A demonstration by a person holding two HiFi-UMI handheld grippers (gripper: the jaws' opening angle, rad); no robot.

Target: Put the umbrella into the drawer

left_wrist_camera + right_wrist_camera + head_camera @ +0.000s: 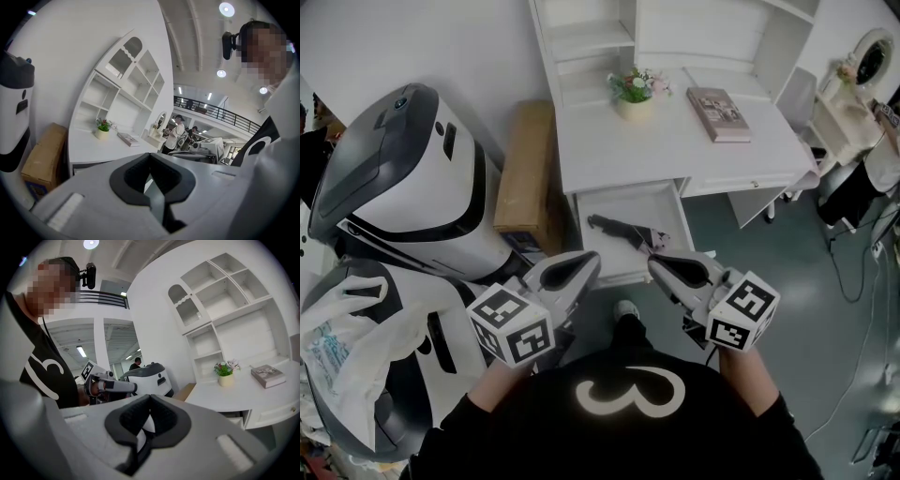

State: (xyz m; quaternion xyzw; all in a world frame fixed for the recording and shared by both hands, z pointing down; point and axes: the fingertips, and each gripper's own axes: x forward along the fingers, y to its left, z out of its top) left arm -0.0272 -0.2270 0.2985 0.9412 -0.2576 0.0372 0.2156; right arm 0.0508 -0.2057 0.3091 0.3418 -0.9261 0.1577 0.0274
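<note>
A folded dark umbrella [623, 232] is seen lying slantwise inside the open white drawer [667, 199], its patterned end toward the drawer's front right corner. The task's placing step is judged done; the drawer stands pulled out from the desk [675, 150].

2 risks are judged from here. If the drawer is pushed shut, the umbrella's end nearest the drawer front could ride up and be caught under the desk's edge, because it lies slantwise and not flat along a wall. A push given with narrow closed tips could also slip off the smooth drawer front.

The left gripper [584, 264] and right gripper [662, 268] are held side by side just in front of the drawer front, close to the person's chest, pointed toward the drawer and tipped slightly downward. On both, the tongs are pressed together with nothing between them. A shoe [625, 309] is seen on the floor below the drawer front.
</note>
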